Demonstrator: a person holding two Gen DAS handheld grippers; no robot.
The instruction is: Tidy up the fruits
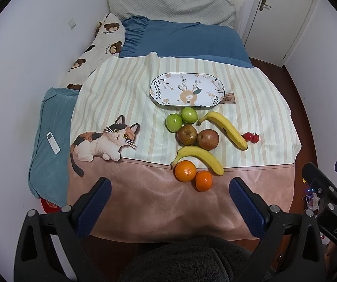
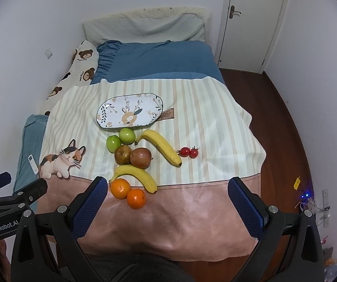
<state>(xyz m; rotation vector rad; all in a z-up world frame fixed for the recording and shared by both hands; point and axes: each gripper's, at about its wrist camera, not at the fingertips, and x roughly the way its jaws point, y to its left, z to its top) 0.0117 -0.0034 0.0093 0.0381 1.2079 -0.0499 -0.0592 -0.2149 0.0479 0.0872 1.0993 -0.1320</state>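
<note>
**Fruit on the blanket, plate bare**

The small tag point(image 1: 229, 98) beside the plate is too blurred to read. Beyond both tongs, the oval plate point(image 1: 166, 98) holds nothing. Nearer lie apples point(image 1: 174, 122), pears point(image 1: 187, 134), bananas point(image 1: 225, 128), oranges point(image 1: 185, 171) and cherry tomatoes point(image 1: 250, 137), loose on the blanket point(image 1: 121, 89). Left gripper point(image 1: 169, 189) and right gripper point(image 2: 168, 188) both hover spread, empty.

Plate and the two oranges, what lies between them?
In the left wrist view: between plate and oranges, two green apples, two brownish pears, one banana.
</note>
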